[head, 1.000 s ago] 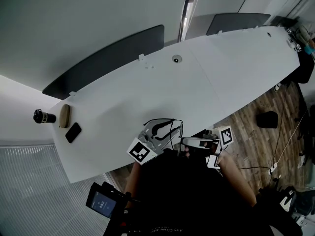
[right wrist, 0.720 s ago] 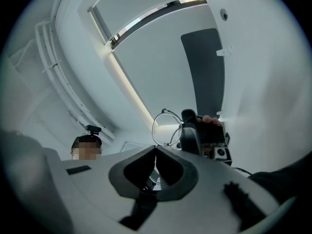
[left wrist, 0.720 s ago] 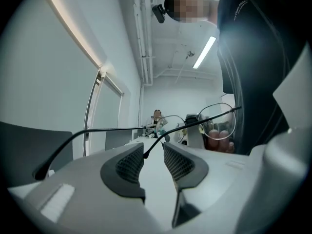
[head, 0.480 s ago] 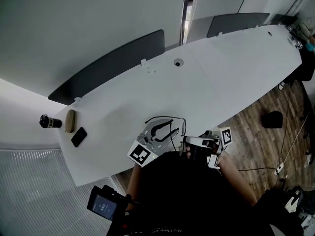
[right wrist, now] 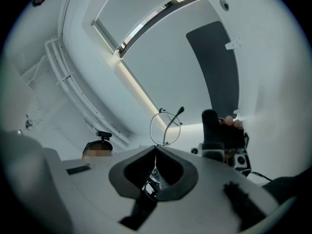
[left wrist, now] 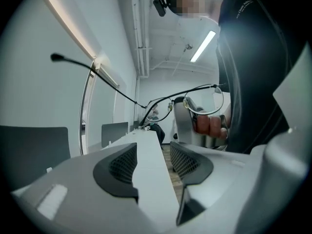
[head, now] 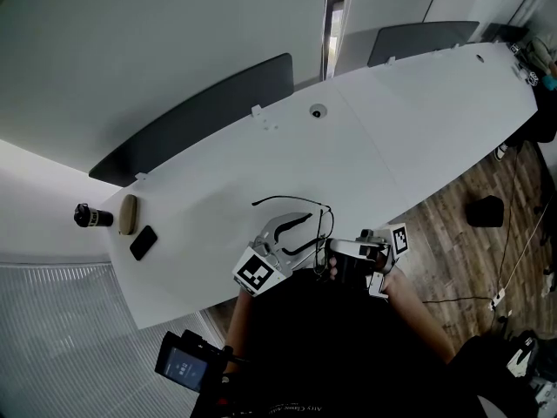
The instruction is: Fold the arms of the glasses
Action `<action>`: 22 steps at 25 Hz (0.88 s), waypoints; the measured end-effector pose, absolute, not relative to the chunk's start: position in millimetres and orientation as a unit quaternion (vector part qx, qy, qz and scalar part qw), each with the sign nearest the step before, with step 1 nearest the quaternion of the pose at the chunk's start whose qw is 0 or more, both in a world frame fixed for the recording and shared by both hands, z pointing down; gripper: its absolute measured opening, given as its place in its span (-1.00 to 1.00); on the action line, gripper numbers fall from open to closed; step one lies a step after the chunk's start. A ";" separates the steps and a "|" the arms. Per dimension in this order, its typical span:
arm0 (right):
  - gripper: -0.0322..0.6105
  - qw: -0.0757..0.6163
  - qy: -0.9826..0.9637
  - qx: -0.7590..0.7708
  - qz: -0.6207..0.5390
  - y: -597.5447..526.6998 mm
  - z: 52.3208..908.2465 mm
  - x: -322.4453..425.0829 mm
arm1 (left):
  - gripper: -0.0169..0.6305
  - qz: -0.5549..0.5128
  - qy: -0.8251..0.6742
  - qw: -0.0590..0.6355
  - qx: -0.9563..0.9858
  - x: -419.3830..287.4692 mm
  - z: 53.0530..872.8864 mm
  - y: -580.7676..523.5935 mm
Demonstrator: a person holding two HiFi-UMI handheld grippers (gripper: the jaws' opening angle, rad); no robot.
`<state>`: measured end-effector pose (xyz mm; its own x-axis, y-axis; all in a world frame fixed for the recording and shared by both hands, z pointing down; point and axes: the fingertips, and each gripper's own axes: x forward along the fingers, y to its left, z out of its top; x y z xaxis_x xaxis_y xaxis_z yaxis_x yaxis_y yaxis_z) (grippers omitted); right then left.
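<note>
PERSON WORKS ON GLASSES AT DESK: A person in dark clothing [head: 339, 347] stands at the near edge of a long white desk [head: 409, 120] with a hand-held gripper in each hand. The right gripper [right wrist: 156, 152] has its fingers clenched on the front of a pair of thin wire-rimmed glasses [right wrist: 164, 128]; the frame is pinched between the dark pads and one round lens rises above the fingertips. The glasses are held in the air just over the desk's near edge, between the two grippers; one slender arm [left wrist: 112, 82] stands swung out from the frame, reaching to a dark tip high on the left of the left gripper view.

The left gripper [left wrist: 152, 152], at the person's left, has its fingers released and well apart, having just been opening; no part of the glasses lies between the ribbed pads [left wrist: 119, 167], only the desk's edge shows through the gap, and the glasses sit above and beyond them, untouched. Its square-marker cube [head: 253, 273] faces up in the head view.

At the desk's far left end, well apart from the glasses, lie a black phone [head: 143, 242], a tan oval case [head: 128, 214] and a black cylindrical bottle [head: 91, 216]; a round grommet [head: 318, 111] sits near the middle of the desk; dark chair backs [head: 200, 111] line its far side; a wood-plank floor [head: 452, 233] shows to the right.
</note>
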<state>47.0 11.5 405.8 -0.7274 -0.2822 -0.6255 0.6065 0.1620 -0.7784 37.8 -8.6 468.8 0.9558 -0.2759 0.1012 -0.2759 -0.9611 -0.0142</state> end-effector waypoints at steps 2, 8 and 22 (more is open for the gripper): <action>-0.87 0.353 0.676 0.121 -0.635 10.4 404.4 50.9 | -0.27 0.042 -0.158 0.022 0.986 33.3 468.2 -10.4; -0.87 0.361 0.681 0.107 -0.628 11.0 405.1 72.2 | -0.28 0.007 -0.239 0.053 0.970 9.1 454.5 -22.8; -0.87 0.345 0.695 0.076 -0.626 32.1 411.6 102.5 | -0.29 -0.083 -0.334 0.006 0.939 -42.5 418.0 -42.4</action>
<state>102.5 32.1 411.6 -0.7501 -0.3264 -0.5752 0.5381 0.2045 -0.8177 -42.5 -42.4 418.0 0.7628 -0.6285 -0.1521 -0.6266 -0.7765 0.0659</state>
